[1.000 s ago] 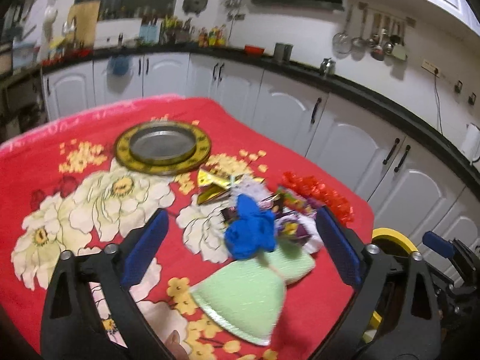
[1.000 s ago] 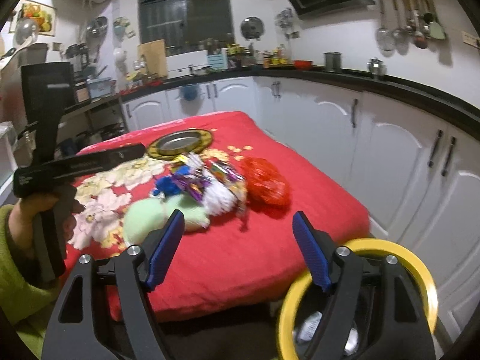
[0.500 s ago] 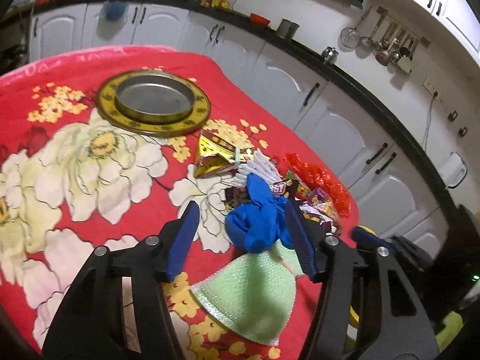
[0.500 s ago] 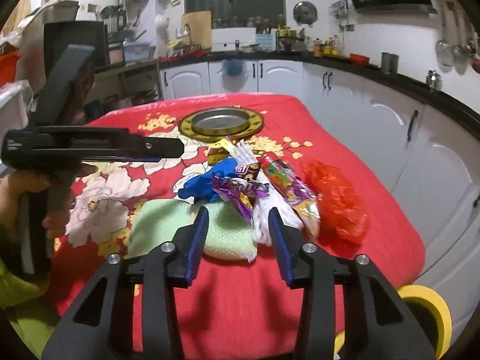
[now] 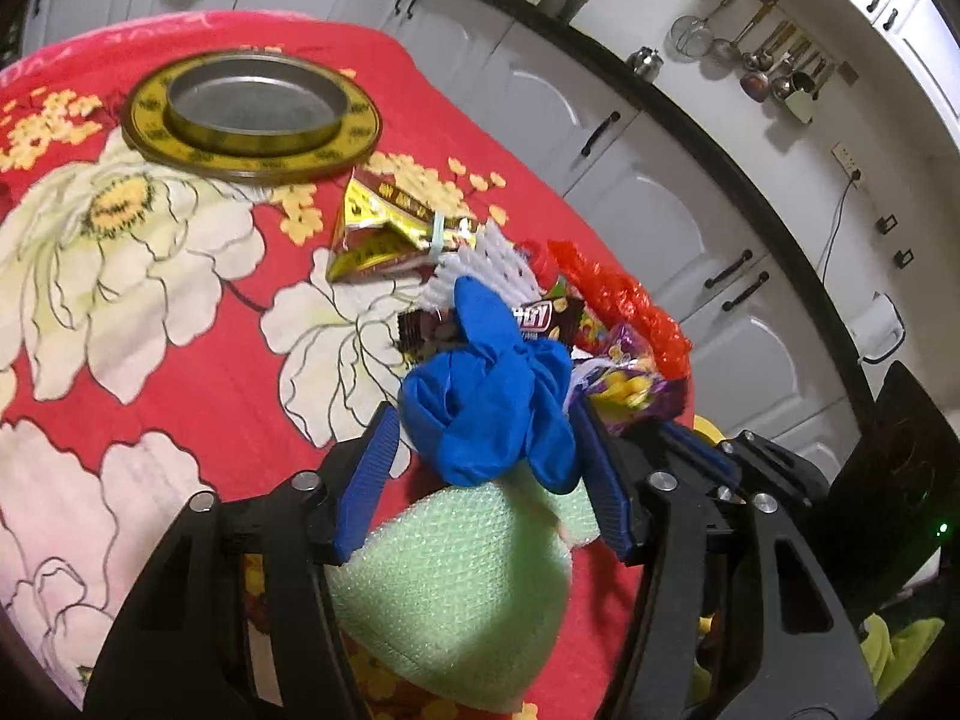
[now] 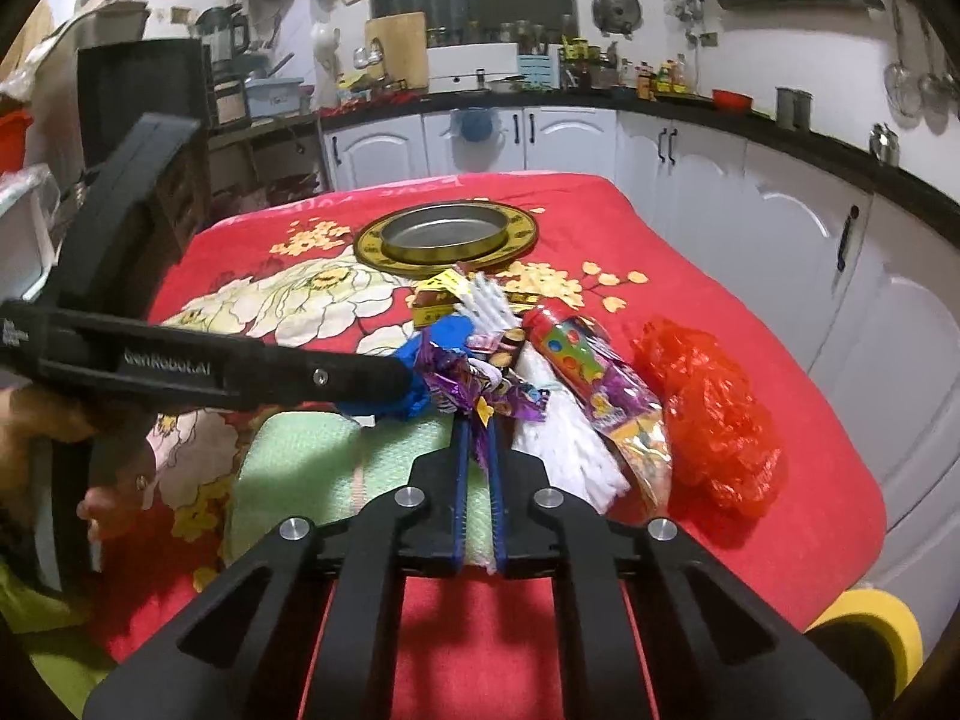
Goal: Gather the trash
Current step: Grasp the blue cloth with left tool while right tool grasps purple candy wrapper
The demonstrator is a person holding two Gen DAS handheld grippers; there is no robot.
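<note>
A crumpled blue glove (image 5: 489, 402) is seen at frame centre in the left wrist view, heaped against a pale green bubble-wrap pouch (image 5: 450, 588) below it. Right of centre, a purple candy wrapper (image 6: 480, 387), white foam netting (image 6: 564, 450) and a red plastic bag (image 6: 714, 414) are spread.

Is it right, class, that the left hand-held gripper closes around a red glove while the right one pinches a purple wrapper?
Not quite: the left hand-held gripper closes around a blue glove, as the left wrist view shows. The right hand-held gripper does pinch the purple wrapper.
</note>
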